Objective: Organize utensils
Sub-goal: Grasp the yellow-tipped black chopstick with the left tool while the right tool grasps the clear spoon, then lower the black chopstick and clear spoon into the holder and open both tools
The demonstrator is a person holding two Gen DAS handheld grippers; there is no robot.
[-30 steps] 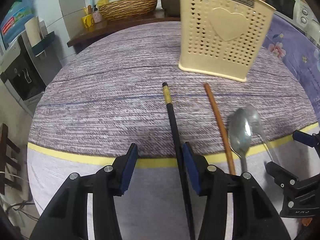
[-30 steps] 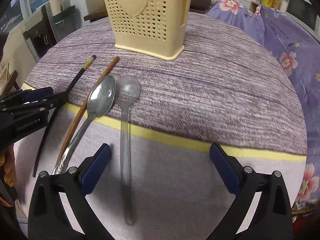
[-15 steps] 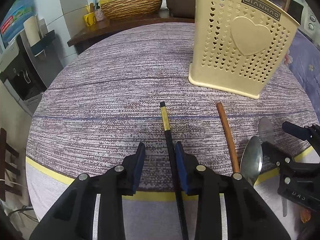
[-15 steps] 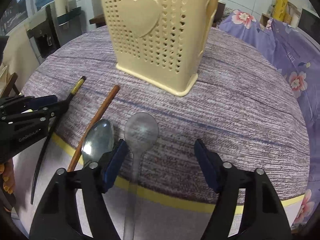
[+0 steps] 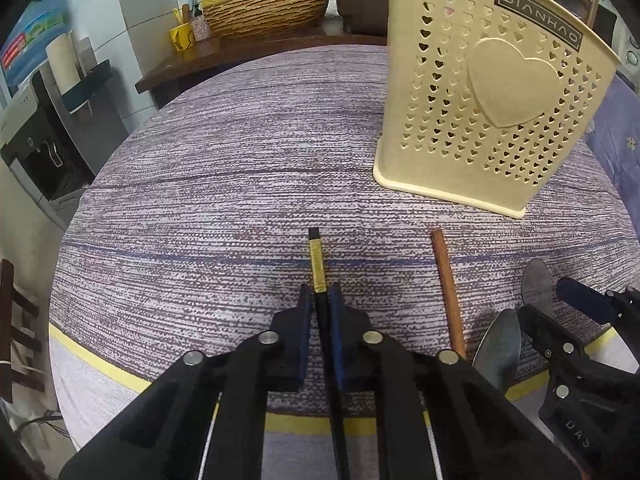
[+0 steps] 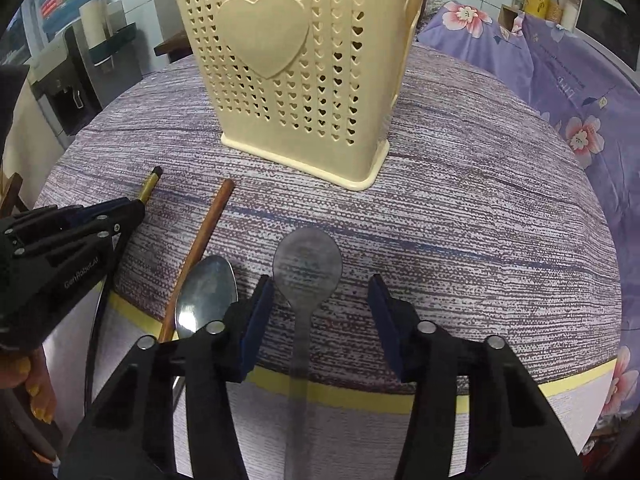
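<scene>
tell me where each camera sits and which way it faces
Left wrist: on the left gripper, looking down along its fingers, shut on the black chopstick; right gripper at its right edge.
Right wrist: on the right gripper, looking down along its closing jaws, pads still clear of the clear spoon between them; left gripper and a hand show at left.
Shared: holder, brown chopstick, metal spoon, tablecloth.

Holder top cut off; brown chopstick lower end hidden.
</scene>
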